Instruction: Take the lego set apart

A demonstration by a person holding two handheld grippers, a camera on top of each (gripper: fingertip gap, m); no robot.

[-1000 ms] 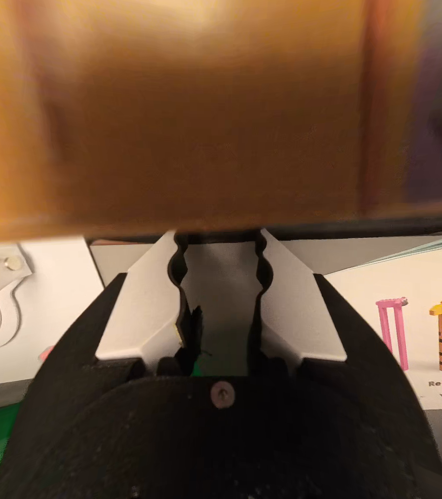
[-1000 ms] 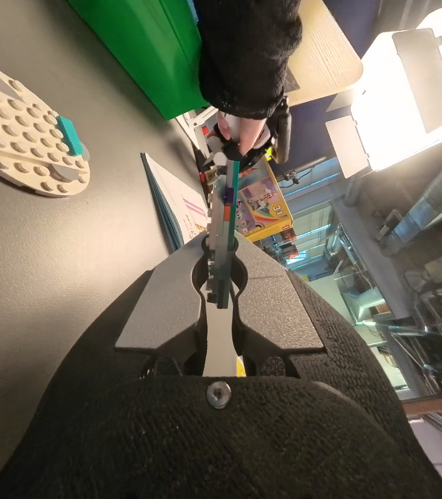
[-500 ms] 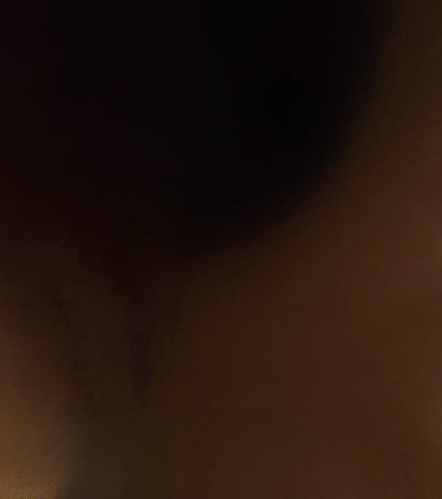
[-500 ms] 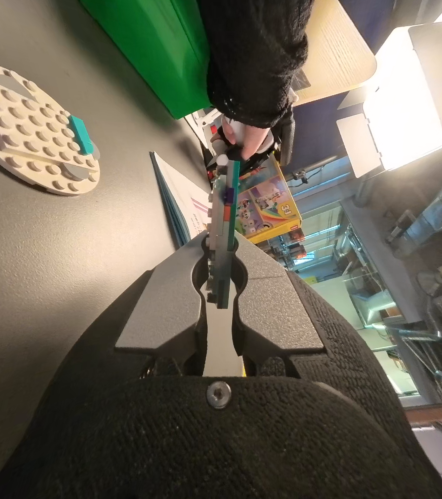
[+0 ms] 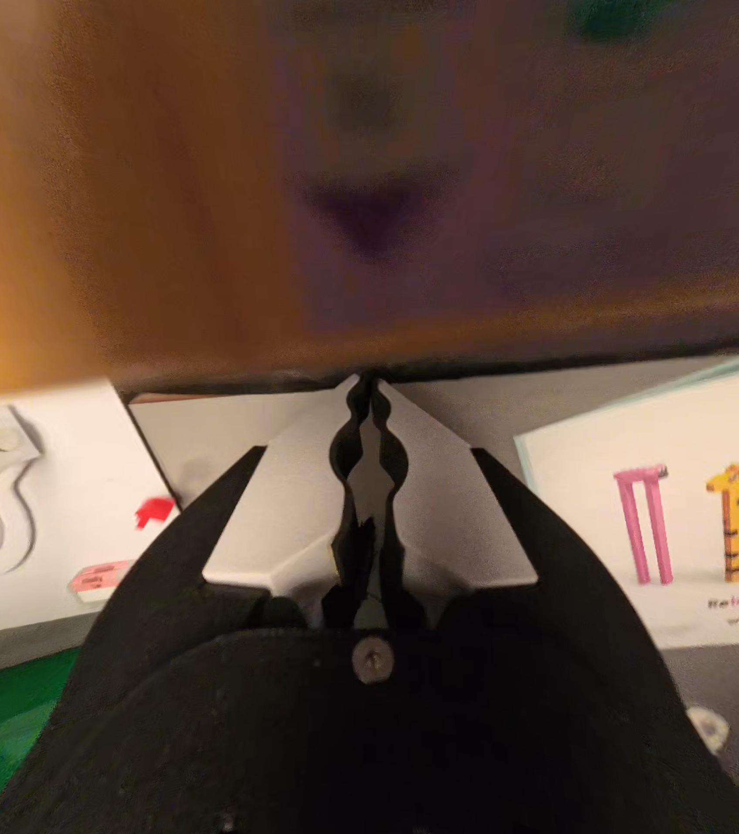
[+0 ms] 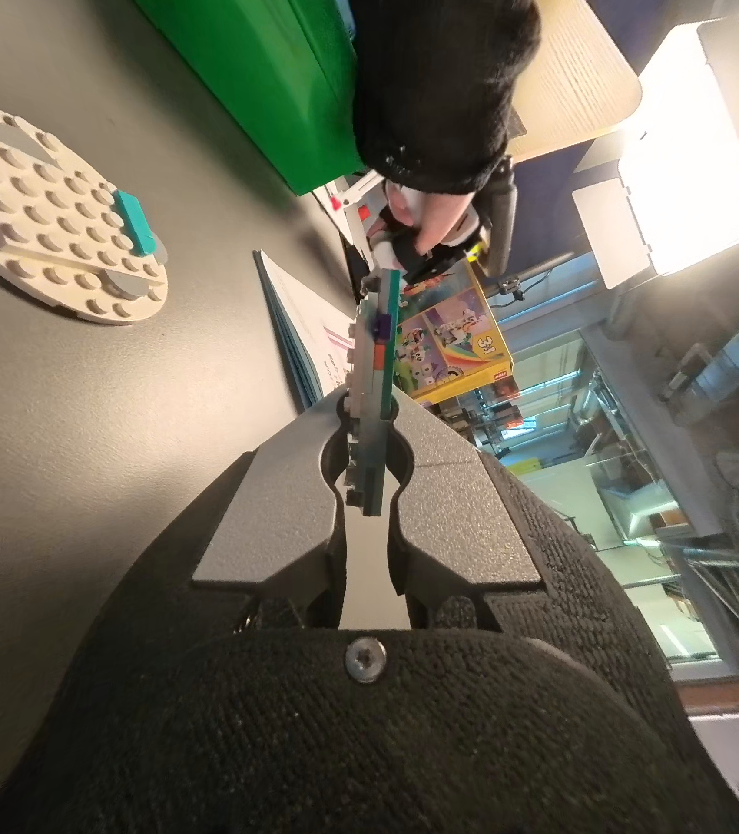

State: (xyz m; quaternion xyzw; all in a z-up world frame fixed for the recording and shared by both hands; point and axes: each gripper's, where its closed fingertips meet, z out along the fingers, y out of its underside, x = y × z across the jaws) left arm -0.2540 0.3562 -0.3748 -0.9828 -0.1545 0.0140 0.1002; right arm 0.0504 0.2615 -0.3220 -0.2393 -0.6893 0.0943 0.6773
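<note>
Both grippers: same build, black textured bodies, grey fingers.
Left gripper [image 5: 366,388] and right gripper [image 6: 369,406] have wavy inner finger edges, one silver screw [image 6: 365,659] at centre; black knit sleeve [image 6: 439,90].

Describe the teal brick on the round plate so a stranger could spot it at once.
On the grey table, left of the green box, lies a round cream studded plate. The teal brick sits on the plate's edge nearest that box. It is the plate's only bright-coloured piece; the others are grey.
</note>
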